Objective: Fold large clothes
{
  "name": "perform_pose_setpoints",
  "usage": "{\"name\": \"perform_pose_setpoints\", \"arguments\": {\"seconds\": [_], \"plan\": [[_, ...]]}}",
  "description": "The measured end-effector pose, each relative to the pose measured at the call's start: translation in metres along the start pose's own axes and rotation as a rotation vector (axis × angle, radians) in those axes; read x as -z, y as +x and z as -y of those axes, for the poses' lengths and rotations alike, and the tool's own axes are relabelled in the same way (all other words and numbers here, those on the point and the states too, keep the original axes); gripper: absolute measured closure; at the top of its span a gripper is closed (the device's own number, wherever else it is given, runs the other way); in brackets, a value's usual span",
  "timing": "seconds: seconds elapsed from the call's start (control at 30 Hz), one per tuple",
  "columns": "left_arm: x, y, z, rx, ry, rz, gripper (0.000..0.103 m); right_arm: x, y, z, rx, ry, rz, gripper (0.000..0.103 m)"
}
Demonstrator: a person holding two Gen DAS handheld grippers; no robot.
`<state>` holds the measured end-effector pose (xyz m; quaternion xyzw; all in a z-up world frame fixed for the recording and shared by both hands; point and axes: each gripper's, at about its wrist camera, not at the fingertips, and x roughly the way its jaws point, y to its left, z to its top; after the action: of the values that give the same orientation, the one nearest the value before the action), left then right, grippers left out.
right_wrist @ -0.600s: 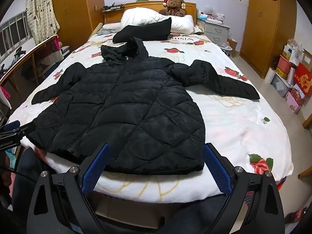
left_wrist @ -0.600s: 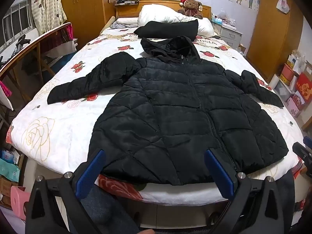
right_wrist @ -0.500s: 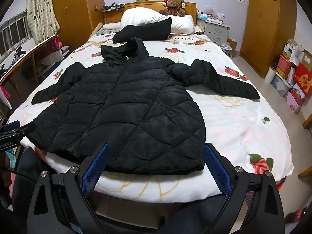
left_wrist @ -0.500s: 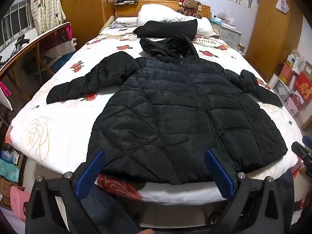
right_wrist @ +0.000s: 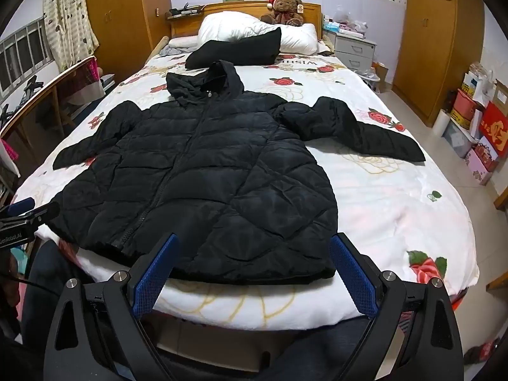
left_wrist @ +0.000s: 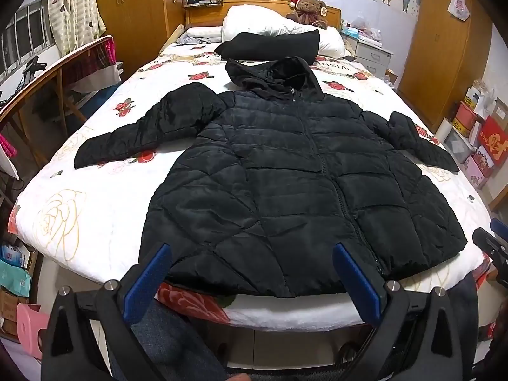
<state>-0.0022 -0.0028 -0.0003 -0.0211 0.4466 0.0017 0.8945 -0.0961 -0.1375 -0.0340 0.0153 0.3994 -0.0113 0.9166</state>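
A black quilted hooded jacket (left_wrist: pixel 285 174) lies flat and zipped on the bed, front up, hood toward the headboard, both sleeves spread out. It also shows in the right wrist view (right_wrist: pixel 203 171). My left gripper (left_wrist: pixel 252 254) is open and empty, just short of the jacket's hem at the foot of the bed. My right gripper (right_wrist: pixel 252 247) is open and empty, near the hem's right part. Each gripper shows at the edge of the other's view.
The bed (left_wrist: pixel 79 209) has a white rose-print cover. A folded black garment (left_wrist: pixel 273 46), white pillows (left_wrist: pixel 254 23) and a teddy bear (left_wrist: pixel 309 8) lie at the headboard. A wooden rail (left_wrist: pixel 41 73) stands left; boxes (left_wrist: pixel 485 139) and a wardrobe (left_wrist: pixel 441 41) stand right.
Both views are almost the same; the left gripper has shifted very slightly, with the jacket a touch lower left in its frame. Nothing was grasped.
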Motion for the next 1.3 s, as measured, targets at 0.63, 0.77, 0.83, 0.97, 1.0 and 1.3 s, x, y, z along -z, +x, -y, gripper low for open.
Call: {"name": "perform_pose_setpoints", "arguments": {"seconds": [0.63, 0.77, 0.83, 0.97, 1.0, 1.3], "plan": [[0.0014, 0.0015, 0.0004, 0.001, 0.001, -0.007, 0.001, 0.0026, 0.0013, -0.0033, 0.001, -0.002, -0.004, 0.007], [0.0015, 0.0016, 0.0005, 0.001, 0.002, -0.006, 0.001, 0.0015, 0.0016, -0.0014, -0.002, 0.001, -0.006, 0.007], [0.0012, 0.0016, 0.0005, 0.001, 0.0, -0.007, 0.001, 0.0025, 0.0014, -0.0029, -0.002, 0.0, -0.006, 0.007], [0.0012, 0.0016, 0.0004, 0.001, 0.0, -0.007, 0.001, 0.0018, 0.0019, -0.0023, -0.001, 0.001, -0.007, 0.007], [0.0012, 0.0016, 0.0003, 0.001, -0.001, -0.008, 0.001, 0.0021, 0.0018, -0.0029, -0.001, 0.002, -0.007, 0.007], [0.0043, 0.0024, 0.0012, 0.003, -0.001, -0.01, 0.001, 0.0026, 0.0036, -0.0049, -0.003, 0.001, -0.008, 0.007]]}}
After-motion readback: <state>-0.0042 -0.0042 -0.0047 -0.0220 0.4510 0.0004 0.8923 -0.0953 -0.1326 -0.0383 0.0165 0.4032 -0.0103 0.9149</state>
